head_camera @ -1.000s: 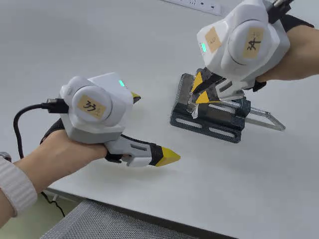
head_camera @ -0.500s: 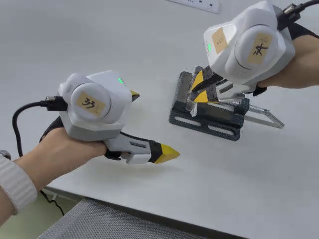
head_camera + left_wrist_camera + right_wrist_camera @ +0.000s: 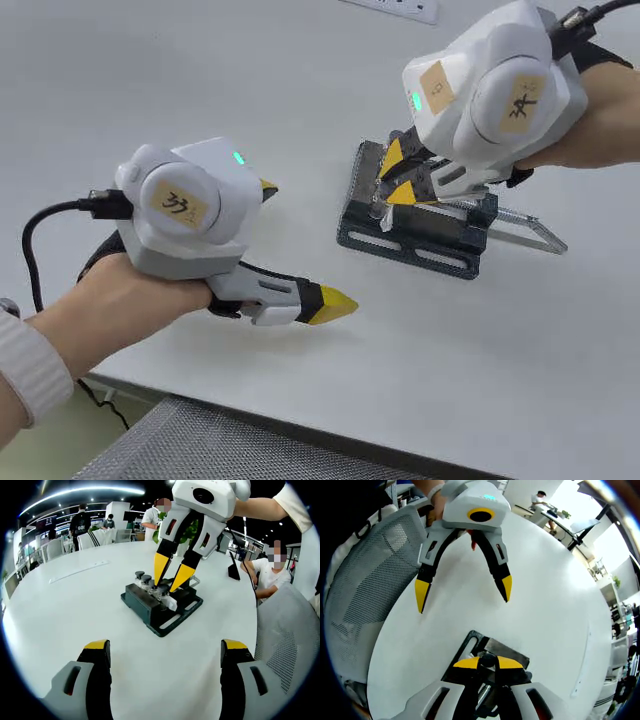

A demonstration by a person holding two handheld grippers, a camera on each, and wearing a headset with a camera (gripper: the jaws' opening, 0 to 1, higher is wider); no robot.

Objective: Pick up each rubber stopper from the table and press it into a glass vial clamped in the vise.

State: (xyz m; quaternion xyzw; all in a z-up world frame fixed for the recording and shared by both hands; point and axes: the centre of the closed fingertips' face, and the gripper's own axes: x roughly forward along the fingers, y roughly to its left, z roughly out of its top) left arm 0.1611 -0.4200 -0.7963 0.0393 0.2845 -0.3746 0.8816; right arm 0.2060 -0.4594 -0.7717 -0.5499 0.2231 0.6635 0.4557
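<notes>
Jaws of our right gripper (image 3: pixel 398 177) close in tightly on a dark rubber stopper (image 3: pixel 487 658), one yellow tip on either side of it. The stopper sits on top of a glass vial (image 3: pixel 163 590) clamped in the black vise (image 3: pixel 410 240), which stands on the white table (image 3: pixel 500 380). We see more capped vials in a row beside it in the vise. We hold our left gripper (image 3: pixel 300 245) well apart from the vise, above the table, its jaws spread wide and empty.
</notes>
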